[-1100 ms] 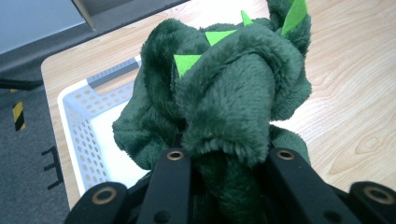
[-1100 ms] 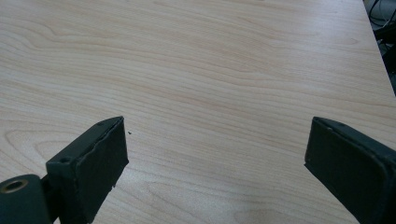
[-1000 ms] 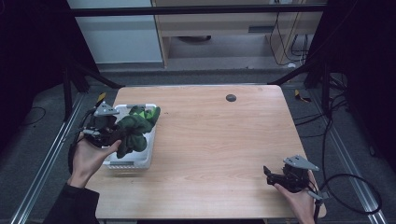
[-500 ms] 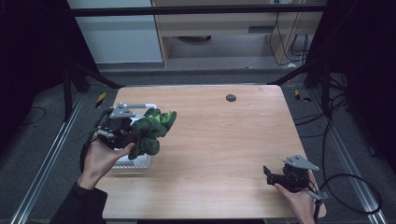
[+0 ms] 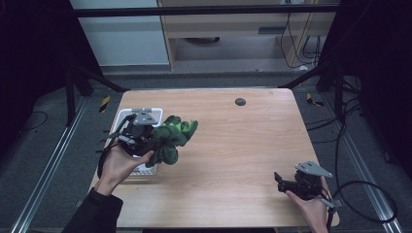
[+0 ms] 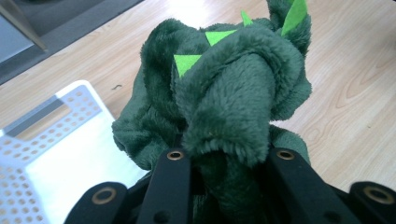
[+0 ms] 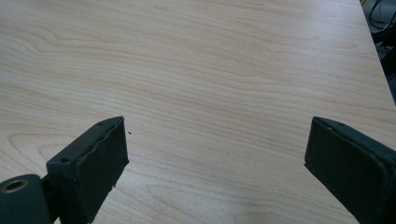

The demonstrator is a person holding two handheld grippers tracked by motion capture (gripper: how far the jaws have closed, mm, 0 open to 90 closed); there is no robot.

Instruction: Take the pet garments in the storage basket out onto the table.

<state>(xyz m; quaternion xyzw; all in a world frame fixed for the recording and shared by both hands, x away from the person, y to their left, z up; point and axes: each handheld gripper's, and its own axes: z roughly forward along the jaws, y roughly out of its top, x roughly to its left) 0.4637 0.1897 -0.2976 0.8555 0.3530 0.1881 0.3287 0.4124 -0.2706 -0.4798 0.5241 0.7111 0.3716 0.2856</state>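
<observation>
A dark green plush toy with light green felt spikes (image 5: 171,140) is clamped between the jaws of the left hand-held gripper (image 5: 145,138) and is held above the light wooden worktop (image 5: 233,145), just beside the white perforated plastic basket (image 5: 127,116) at the worktop's left edge. The right hand-held gripper (image 5: 286,182) is held low at the near right corner, its jaws spread wide with nothing between them.
</observation>
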